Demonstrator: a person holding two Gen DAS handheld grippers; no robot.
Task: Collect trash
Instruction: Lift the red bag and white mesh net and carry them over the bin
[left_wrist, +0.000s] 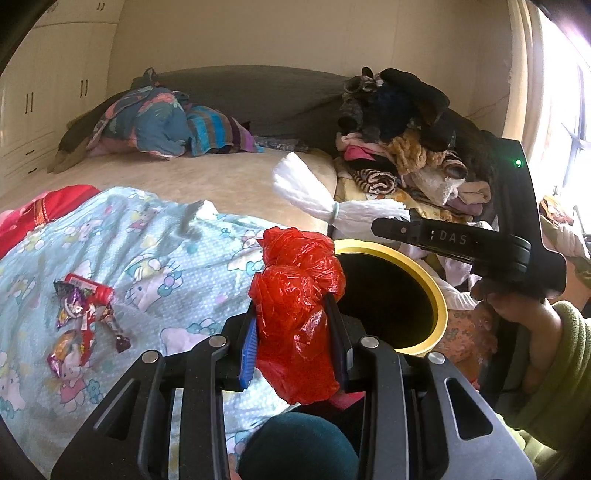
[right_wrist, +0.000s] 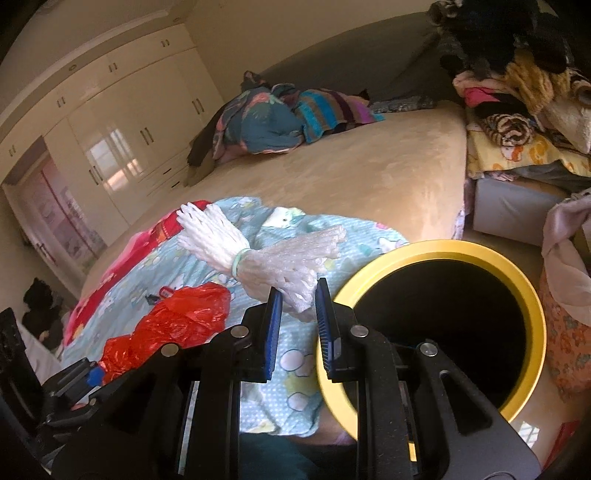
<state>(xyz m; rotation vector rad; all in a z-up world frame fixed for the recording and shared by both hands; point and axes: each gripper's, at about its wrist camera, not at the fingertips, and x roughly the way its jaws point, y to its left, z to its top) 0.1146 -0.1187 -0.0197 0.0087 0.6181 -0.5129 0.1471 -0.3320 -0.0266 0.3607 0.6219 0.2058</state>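
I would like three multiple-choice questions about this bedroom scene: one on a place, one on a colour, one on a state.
1. Where do the candy wrappers lie?
A. inside the bin
B. on the light blue cartoon sheet
C. on the clothes pile

2. What colour is the rim of the bin?
A. green
B. white
C. yellow

3. What does the left gripper hold?
A. a crumpled red plastic bag
B. a white foam net
C. nothing

Answers: 1 B, the wrappers rest on the sheet at the left. 2 C, a yellow ring surrounds the dark opening. 3 A, the red bag sits pinched between its fingers.
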